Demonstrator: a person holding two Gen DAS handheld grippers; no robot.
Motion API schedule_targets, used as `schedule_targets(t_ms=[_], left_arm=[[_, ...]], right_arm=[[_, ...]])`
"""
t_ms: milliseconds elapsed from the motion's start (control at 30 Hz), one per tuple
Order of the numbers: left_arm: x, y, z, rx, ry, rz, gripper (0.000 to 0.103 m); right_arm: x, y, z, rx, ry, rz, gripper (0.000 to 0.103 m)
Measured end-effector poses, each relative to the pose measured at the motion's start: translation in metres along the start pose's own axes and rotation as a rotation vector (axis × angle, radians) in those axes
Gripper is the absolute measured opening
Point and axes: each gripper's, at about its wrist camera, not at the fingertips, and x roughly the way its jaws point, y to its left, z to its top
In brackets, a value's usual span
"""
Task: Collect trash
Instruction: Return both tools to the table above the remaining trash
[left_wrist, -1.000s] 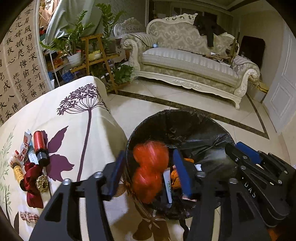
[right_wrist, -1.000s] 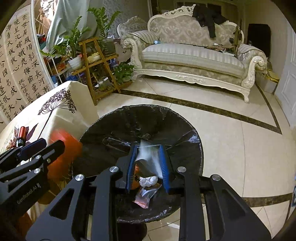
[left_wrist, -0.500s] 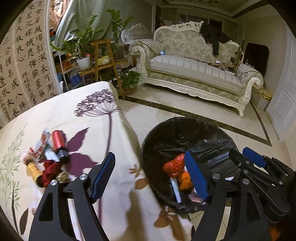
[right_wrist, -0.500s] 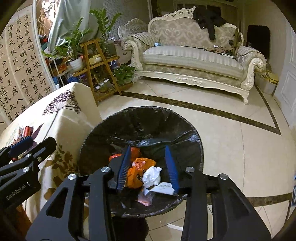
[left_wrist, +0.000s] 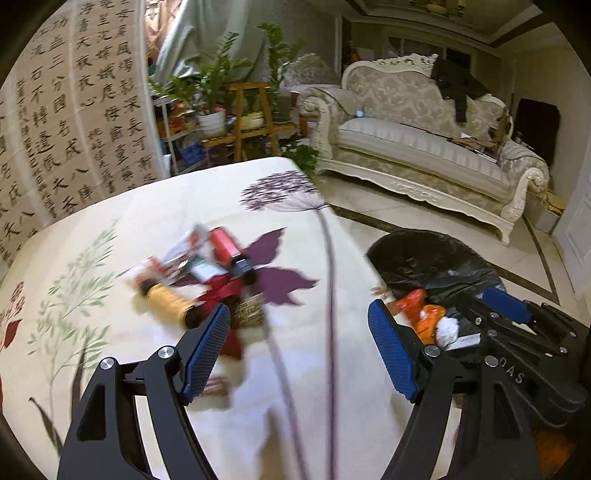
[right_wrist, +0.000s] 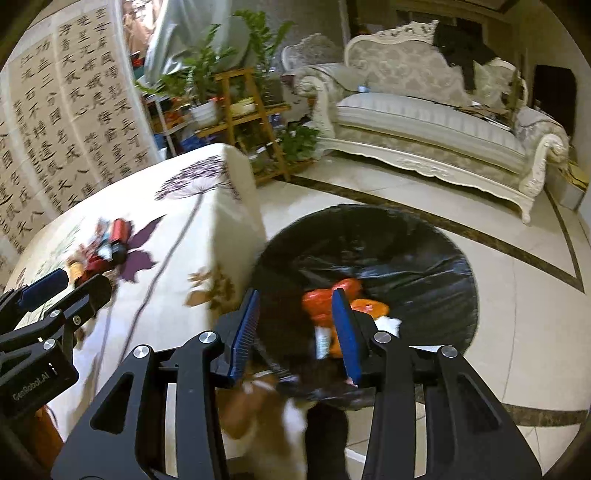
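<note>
Both sets of jaws stood apart and empty: the left gripper (left_wrist: 299, 354) gaped wide over the worktop (left_wrist: 110, 236), and the right gripper (right_wrist: 295, 332) was open more narrowly above the near rim of the trash bin (right_wrist: 424, 236). A second earlier each had carried something over that bin, the left a red-orange bundle and the right a pale wrapper; both loads had since dropped into the black liner, where orange wrappers (right_wrist: 325, 299), a white crumpled scrap (left_wrist: 447, 326) and a small tube (right_wrist: 321, 343) lay together. The left gripper had swung off the bin and back toward the remaining pile: a yellow thread spool (left_wrist: 168, 301), a red spool (left_wrist: 223, 243), a dark red ribbon (left_wrist: 221, 291) and torn packets (left_wrist: 181, 254), bunched close on the floral cloth. That round seemed finished, with the pile next to be cleared.
</note>
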Motion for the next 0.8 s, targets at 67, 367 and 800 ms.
schedule_targets(t_ms=[67,367,800], left_arm=[[-0.004,0.011,-0.007,-0.012,0.005,0.019,0.075],[-0.022,0.053,-0.036,-0.076,0.03,0.089,0.075],[-0.01,0.087,-0.057,-0.128,0.117,0.151,0.075]], right_arm=[[-0.002,0.01,-0.003,-0.011,0.003,0.015,0.04],[-0.012,0.044,-0.01,-0.067,0.006,0.061,0.041],[-0.012,0.057,-0.012,-0.082,0.01,0.078,0.041]])
